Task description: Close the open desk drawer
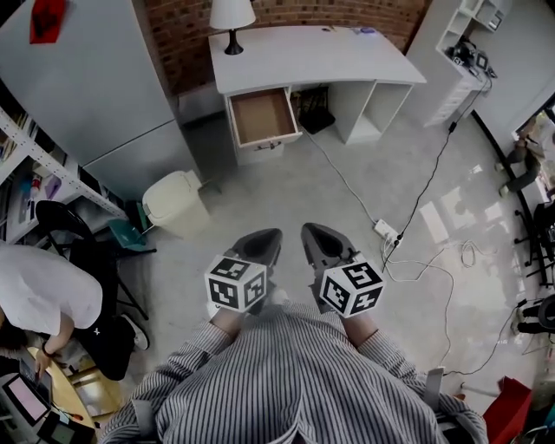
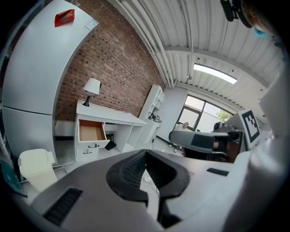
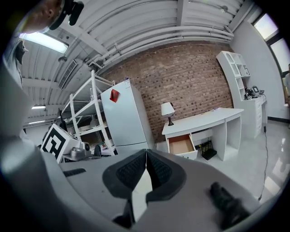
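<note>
A white desk (image 1: 303,54) stands against the brick wall across the room. Its top drawer (image 1: 263,117) is pulled out, showing an empty brown inside, and the same open drawer (image 2: 91,131) (image 3: 181,144) appears small in both gripper views. My left gripper (image 1: 263,246) and right gripper (image 1: 319,240) are held close to my chest, far from the desk. Both are shut with nothing between their jaws, the tips touching in the left gripper view (image 2: 145,152) and the right gripper view (image 3: 146,152).
A grey fridge (image 1: 87,78) stands left of the desk, a cream bin (image 1: 176,203) in front of it. A lamp (image 1: 232,21) sits on the desk. Cables and a power strip (image 1: 385,231) lie on the floor at right. A person (image 1: 52,299) bends over at left.
</note>
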`<state>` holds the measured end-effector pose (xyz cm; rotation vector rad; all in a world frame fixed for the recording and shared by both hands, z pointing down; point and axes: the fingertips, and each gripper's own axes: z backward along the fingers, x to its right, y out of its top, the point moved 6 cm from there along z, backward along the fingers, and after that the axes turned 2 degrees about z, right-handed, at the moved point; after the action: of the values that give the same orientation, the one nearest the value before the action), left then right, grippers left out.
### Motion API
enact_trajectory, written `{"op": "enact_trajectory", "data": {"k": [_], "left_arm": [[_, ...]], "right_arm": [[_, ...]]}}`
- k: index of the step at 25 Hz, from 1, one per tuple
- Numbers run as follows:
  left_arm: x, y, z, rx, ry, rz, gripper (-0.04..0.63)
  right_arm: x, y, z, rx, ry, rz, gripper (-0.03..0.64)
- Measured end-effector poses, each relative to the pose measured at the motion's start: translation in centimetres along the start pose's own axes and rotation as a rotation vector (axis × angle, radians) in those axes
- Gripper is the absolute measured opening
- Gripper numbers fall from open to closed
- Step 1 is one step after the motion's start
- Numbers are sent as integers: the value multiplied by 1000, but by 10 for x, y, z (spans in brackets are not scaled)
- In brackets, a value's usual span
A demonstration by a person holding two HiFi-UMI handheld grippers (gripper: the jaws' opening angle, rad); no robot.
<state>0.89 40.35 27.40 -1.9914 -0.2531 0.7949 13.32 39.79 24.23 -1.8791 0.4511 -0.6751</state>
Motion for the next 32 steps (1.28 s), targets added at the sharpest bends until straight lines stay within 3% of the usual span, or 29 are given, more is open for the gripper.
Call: {"op": "enact_trajectory", "data": {"k": [5,20,32], "left_arm": [[-1,17,-45,1,16,2,12],[-17,32,-104,-61,14,-3,12],[-98,97,-163,-50,-6,-25,12]], "right_arm": [[45,13,-19,-10,9,-9,17],[94,18,-51,-21,15,-50,17],[134,60,-147,-7,-9,-31,17]]}}
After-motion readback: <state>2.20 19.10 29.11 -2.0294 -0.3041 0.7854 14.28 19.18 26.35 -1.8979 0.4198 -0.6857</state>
